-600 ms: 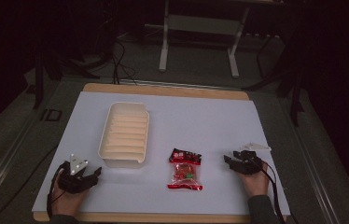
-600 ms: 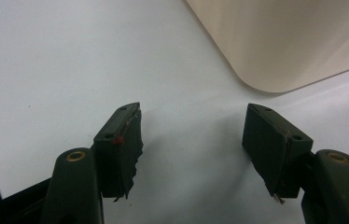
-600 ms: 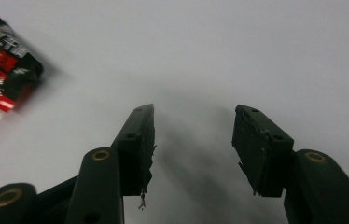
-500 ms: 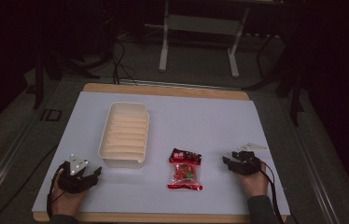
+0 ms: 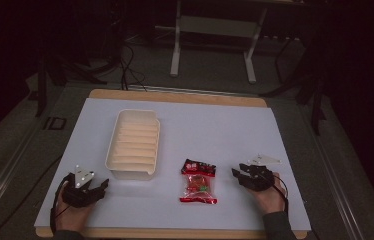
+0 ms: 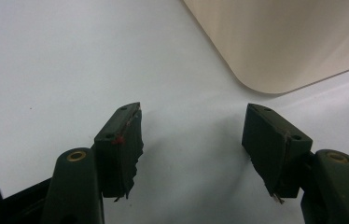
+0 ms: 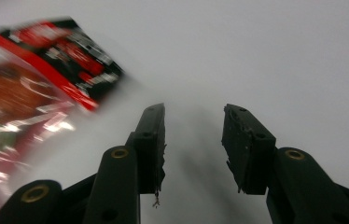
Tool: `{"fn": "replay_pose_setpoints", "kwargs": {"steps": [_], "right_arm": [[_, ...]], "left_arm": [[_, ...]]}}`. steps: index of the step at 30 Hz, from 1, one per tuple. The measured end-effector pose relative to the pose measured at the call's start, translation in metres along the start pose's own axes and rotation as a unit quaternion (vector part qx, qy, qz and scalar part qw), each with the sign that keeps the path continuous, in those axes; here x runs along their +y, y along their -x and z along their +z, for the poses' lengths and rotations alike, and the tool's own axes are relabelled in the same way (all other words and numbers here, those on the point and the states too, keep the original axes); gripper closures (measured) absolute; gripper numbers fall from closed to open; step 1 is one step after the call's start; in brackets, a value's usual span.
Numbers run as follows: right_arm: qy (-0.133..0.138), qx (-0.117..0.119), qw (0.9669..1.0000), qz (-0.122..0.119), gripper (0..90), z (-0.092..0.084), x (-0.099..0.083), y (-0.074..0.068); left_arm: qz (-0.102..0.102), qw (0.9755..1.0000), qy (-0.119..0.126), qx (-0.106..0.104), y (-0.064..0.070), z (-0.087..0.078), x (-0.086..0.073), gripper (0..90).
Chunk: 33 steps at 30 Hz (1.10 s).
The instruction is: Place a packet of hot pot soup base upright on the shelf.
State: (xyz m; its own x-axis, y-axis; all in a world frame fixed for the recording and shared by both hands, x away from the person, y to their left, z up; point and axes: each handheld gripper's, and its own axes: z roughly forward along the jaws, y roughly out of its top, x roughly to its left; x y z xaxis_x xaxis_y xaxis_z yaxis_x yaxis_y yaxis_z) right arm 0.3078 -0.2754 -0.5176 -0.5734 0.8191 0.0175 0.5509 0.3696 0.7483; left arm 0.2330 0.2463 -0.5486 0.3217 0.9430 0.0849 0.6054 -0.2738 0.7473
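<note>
Right claw (image 5: 236,173) hovers low over the table (image 5: 225,130) just beside the snack packet (image 5: 198,182), its jaws parted about halfway with nothing between them; in the right gripper view the red and black packet (image 7: 32,88) lies off to one side of the jaws, blurred. Left claw (image 5: 101,186) rests near the front corner of the cream tray (image 5: 133,142), jaws wide apart and empty, the tray's rounded corner (image 6: 275,42) showing just ahead of it. One risk, as I judge it, is that the crinkly film packet lies flat, so the jaws may skid over it or push it along the smooth sheet instead of pinching an edge; a half-wide opening could also miss the thin seam. Should the packet be bound for the tray, its raised near wall could catch a low-carried bag. Nothing lies between packet and tray
</note>
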Motion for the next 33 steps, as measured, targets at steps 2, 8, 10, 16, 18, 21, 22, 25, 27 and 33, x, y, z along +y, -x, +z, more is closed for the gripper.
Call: {"fn": "replay_pose_setpoints", "kwargs": {"steps": [2, 8, 10, 16, 18, 21, 22, 25, 27, 33], "right_arm": [[0.006, 0.007, 1.0000, 0.000, 60.7, -0.001, 0.002, -0.003], [0.011, 0.015, 0.9997, -0.015, 61.5, -0.002, 0.009, -0.008], [0.019, 0.021, 0.9994, -0.021, 61.4, -0.002, 0.012, -0.010], [0.039, 0.022, 0.9990, 0.001, 56.9, -0.003, 0.020, -0.011], [0.034, 0.025, 0.9991, 0.002, 55.9, -0.001, 0.023, -0.012], [0.026, 0.038, 0.9990, 0.001, 55.2, 0.002, 0.025, -0.015], [0.023, 0.045, 0.9987, -0.001, 55.1, 0.004, 0.026, -0.017], [0.013, 0.053, 0.9984, -0.012, 53.4, 0.010, 0.028, -0.023], [0.011, 0.054, 0.9984, -0.015, 52.0, 0.012, 0.030, -0.026], [0.006, 0.067, 0.9976, -0.016, 49.2, 0.019, 0.039, -0.034]], "left_arm": [[0.000, 1.0000, 0.000, 0.000, 0.000, 0.000, 0.000, 37.9], [0.000, 1.0000, 0.001, 0.000, 0.000, 0.000, 0.000, 37.9], [-0.001, 1.0000, 0.001, 0.000, 0.000, 0.000, 0.000, 37.9], [-0.001, 1.0000, 0.001, 0.001, 0.000, 0.000, 0.000, 37.8], [-0.001, 1.0000, 0.001, 0.001, 0.000, 0.000, 0.000, 37.8], [-0.001, 1.0000, 0.001, 0.001, 0.000, 0.000, 0.000, 37.8], [-0.001, 1.0000, 0.002, 0.001, 0.000, 0.000, 0.000, 37.8], [-0.001, 1.0000, 0.001, 0.000, 0.000, 0.000, 0.000, 37.8], [0.000, 1.0000, 0.001, 0.000, 0.000, 0.000, 0.000, 37.8], [0.000, 1.0000, 0.001, 0.000, 0.000, 0.000, 0.000, 37.8]]}}
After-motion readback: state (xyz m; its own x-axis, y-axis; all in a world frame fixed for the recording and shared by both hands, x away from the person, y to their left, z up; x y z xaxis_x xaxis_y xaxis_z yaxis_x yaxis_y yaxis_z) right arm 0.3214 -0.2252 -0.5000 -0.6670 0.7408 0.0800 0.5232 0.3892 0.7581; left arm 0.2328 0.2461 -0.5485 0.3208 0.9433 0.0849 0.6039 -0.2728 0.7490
